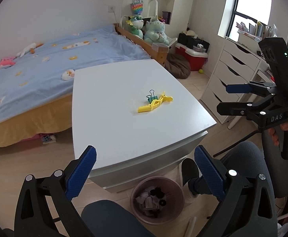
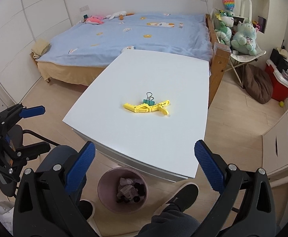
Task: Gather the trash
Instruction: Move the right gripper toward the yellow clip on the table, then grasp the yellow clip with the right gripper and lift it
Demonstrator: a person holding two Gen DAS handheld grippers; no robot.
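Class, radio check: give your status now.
Left gripper and right gripper open, empty. Yellow clip and green binder clip on table. Bin below, unobstructed.

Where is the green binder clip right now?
In both views the green binder clip sits near the middle of the white table, touching the far side of the yellow clip.

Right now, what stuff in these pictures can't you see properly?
- Trash bin contents: both views, too small; crumpled scraps and dark bits only.
- Green binder clip: right wrist view, its base hidden behind the yellow clip.
- Under the bed: left wrist view, shadowed, items unclear.
- Books on the windowsill: left wrist view, too small and washed out.
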